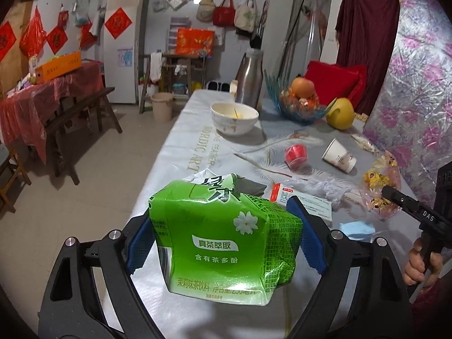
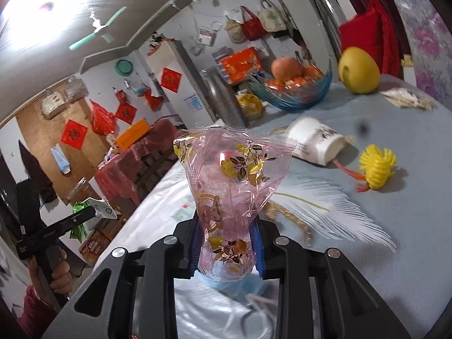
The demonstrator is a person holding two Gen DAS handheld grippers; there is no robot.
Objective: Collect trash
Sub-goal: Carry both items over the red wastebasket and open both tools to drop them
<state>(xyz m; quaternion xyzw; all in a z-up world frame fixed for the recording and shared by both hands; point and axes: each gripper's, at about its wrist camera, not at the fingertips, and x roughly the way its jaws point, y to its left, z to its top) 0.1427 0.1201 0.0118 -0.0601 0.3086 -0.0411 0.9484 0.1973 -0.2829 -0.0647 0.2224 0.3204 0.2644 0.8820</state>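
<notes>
**Both hands loaded, rest of the trash lies ahead and to the right**

Left gripper (image 1: 223, 243): blue-padded fingers (image 1: 309, 243) clamped on a crushed green jasmine-tea drink carton (image 1: 226, 234), one pad per side wall. Carton is dented, top flap torn open, held up off the grey-white tablecloth-covered table (image 1: 180, 147) w/ its long axis running roughly away from the camera.

Right gripper (image 2: 227, 244): fingers narrow, pinching the gathered neck of a crinkled pink see-through plastic wrapper w/ gold leaf print (image 2: 234, 186). Wrapper fans out upward and forward from the pinch, so long axis runs along the fingers. A pale blue face mask (image 2: 237, 285) sits just under the fingers on the table; can't tell if it's caught in the grip.

Key relation, as a judgement: nothing more can be picked till one load is dropped, and no bin is clearly identifiable. Remaining trash is past both grippers, toward the table's far right: tipped white paper cup (image 1: 339, 155) on its side w/ mouth facing the camera in the right wrist view, small red plastic cup (image 1: 296, 154) beside it, white-and-red flat carton (image 1: 299, 200) just beyond the left fingers. Right gripper is nearer the paper cup; left is nearer the flat carton.
</notes>
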